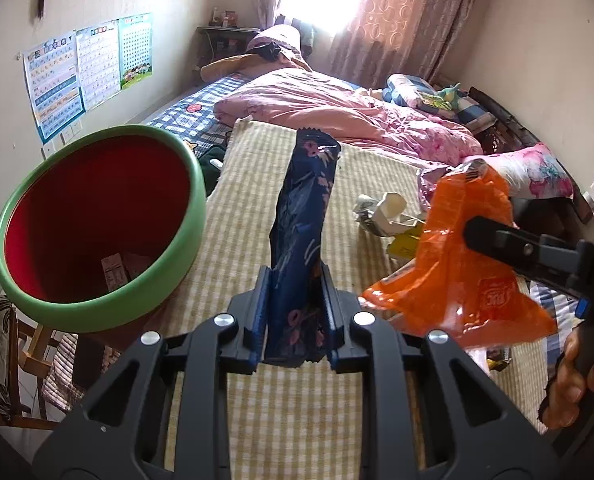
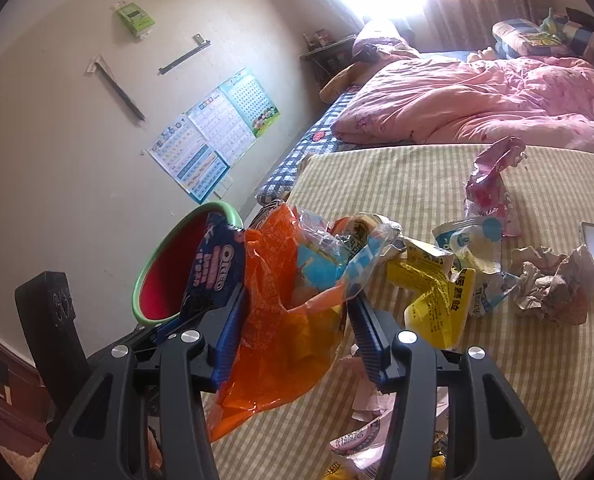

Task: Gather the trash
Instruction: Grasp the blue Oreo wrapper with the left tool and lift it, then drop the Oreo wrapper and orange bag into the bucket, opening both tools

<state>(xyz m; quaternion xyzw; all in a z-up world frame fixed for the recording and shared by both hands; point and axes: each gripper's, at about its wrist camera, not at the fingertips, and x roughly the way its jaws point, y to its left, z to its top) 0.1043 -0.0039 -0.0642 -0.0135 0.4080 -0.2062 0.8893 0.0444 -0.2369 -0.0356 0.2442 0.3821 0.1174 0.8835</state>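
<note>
On the bed (image 1: 281, 420), yellow-checked cover, pink quilt (image 1: 337, 116) bunched at 12 o'clock in your left wrist view.

- Bin (image 1: 97, 220): green rim, red inside, at 9 o'clock of your left tongs (image 1: 295, 312), just beside them, mouth tipped toward you. Scraps already lie in the bottom.
- Orange bag (image 2: 273, 320): your right tongs (image 2: 293, 344) hold it, jaws part-closed on the crumpled plastic. It hangs loosely, mostly below the pads.
- Loose litter (image 2: 457, 280): yellow and white packets and crumpled paper on the cover, at 2 o'clock of the right tongs, near.
- Dark blue wrapper (image 1: 301, 240): your left tongs are clamped narrow on its lower end. Long axis runs straight out along the fingers, free end pointing to 12 o'clock, upright and stiff.

Judgement: left hand is nearer the bin, so the wrapper likely goes first, swinging toward 9 o'clock. Its free end should cross the rim first.
</note>
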